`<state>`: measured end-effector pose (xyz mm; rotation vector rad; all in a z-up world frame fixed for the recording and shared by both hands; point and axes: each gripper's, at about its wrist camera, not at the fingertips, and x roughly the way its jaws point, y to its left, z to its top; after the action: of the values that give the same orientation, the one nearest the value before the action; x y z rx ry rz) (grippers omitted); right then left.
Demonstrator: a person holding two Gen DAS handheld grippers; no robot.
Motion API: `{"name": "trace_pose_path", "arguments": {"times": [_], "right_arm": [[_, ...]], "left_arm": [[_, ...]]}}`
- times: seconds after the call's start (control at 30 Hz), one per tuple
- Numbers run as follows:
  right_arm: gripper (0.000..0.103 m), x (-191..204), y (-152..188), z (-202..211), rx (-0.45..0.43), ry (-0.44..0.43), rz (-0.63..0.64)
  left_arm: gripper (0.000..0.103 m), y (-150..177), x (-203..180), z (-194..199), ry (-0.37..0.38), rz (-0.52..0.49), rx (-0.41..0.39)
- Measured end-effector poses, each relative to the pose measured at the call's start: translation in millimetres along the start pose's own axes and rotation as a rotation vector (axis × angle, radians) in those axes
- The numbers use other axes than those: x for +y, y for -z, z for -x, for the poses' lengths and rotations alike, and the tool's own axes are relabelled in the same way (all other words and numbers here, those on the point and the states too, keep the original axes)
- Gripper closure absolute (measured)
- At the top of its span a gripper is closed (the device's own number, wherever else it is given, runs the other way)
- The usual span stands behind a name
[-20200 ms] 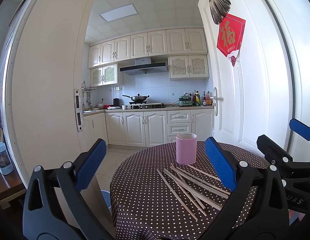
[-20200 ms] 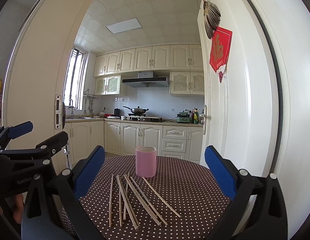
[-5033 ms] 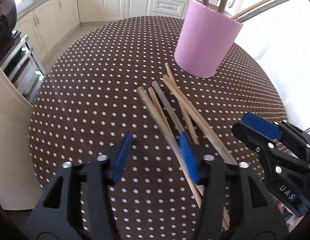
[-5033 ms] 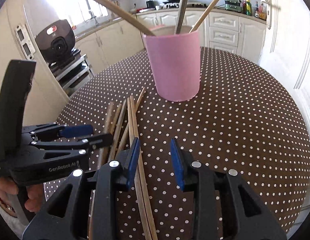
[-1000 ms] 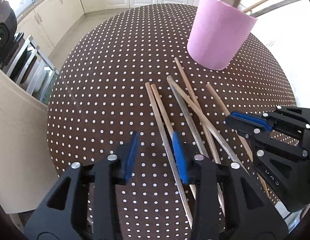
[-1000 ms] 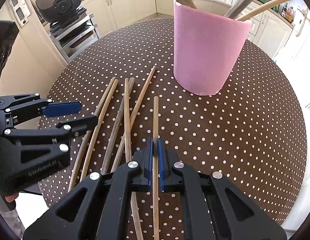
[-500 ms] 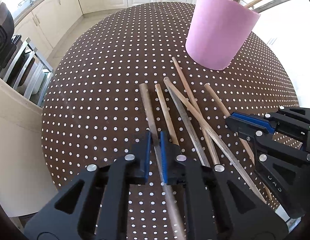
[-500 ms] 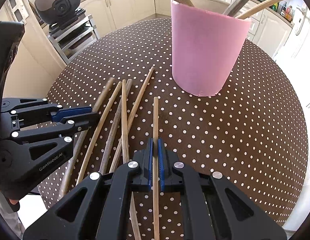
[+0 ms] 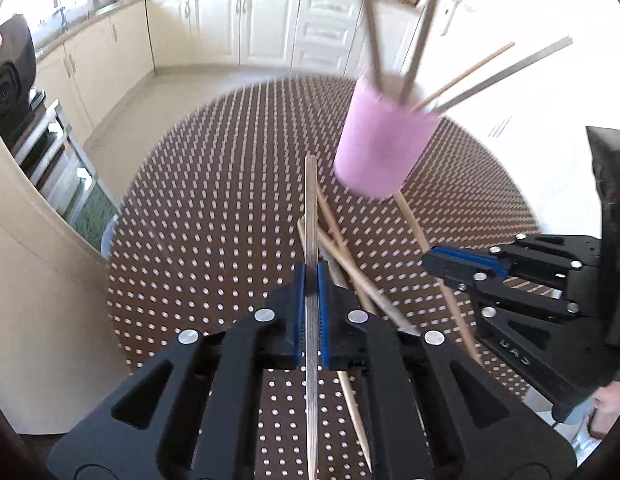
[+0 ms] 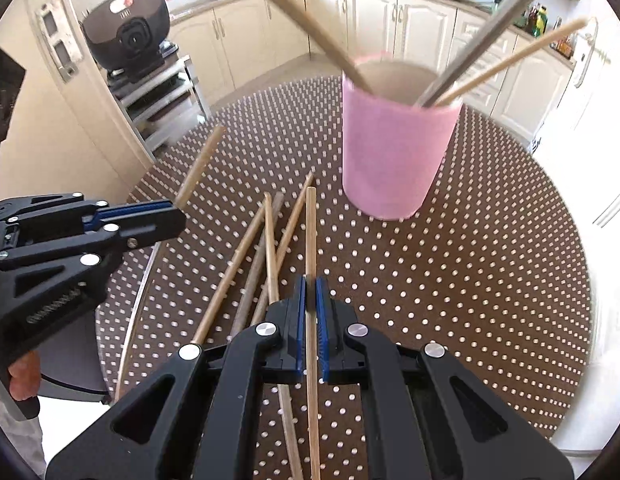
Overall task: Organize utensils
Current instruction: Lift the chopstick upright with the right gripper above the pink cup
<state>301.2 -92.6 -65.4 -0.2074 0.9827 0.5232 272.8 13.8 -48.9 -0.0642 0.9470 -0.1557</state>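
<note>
A pink cup [image 9: 383, 144] [image 10: 395, 148] stands on the brown polka-dot table [image 9: 214, 216] [image 10: 489, 264] with several chopsticks standing in it. My left gripper [image 9: 311, 280] is shut on a wooden chopstick [image 9: 310, 216], lifted off the table and pointing toward the cup. It shows in the right wrist view [image 10: 166, 210] with the chopstick [image 10: 200, 162] sticking out. My right gripper [image 10: 310, 292] is shut on another chopstick [image 10: 310, 232]. It shows in the left wrist view [image 9: 441, 260]. Several loose chopsticks [image 10: 266, 248] [image 9: 349, 264] lie between the grippers.
A black appliance [image 10: 128, 36] sits on a metal rack [image 10: 162, 92] left of the table. Cream kitchen cabinets [image 9: 246, 20] line the far wall. A white door [image 9: 529, 40] stands to the right. The table edge [image 10: 585, 320] curves close on the right.
My left gripper has lifted its chopstick off the table and tilted up toward the cup. My right gripper stays shut on its chopstick and has moved slightly closer to the cup.
</note>
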Motion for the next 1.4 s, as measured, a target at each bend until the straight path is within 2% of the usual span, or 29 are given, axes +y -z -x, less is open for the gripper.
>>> {"name": "trace_pose_path", "arguments": {"times": [0.33,0.53,0.97,1.4], "right_arm": [[0.099,4.5,5.3,73.4,-0.203,-0.012,-0.019],[0.099,-0.4,8.3,106.8,-0.343,-0.007,-0.041],[0.099,-16.1,10.0,145.1,-0.600,0.011,-0.095],[0.099,-46.2,-5.2,151.6,-0.865,0.147,-0.137]], "left_arm": [[0.097,8.9,-20.0,80.7,0.040,-0.057,-0.223],[0.097,12.0,-35.2,104.7,0.055,-0.101,-0.332],[0.097,-6.5,-52.0,118.5,0.091,-0.092,-0.511],[0.097,-53.9,-66.1,109.6,0.067,-0.052,-0.666]]}}
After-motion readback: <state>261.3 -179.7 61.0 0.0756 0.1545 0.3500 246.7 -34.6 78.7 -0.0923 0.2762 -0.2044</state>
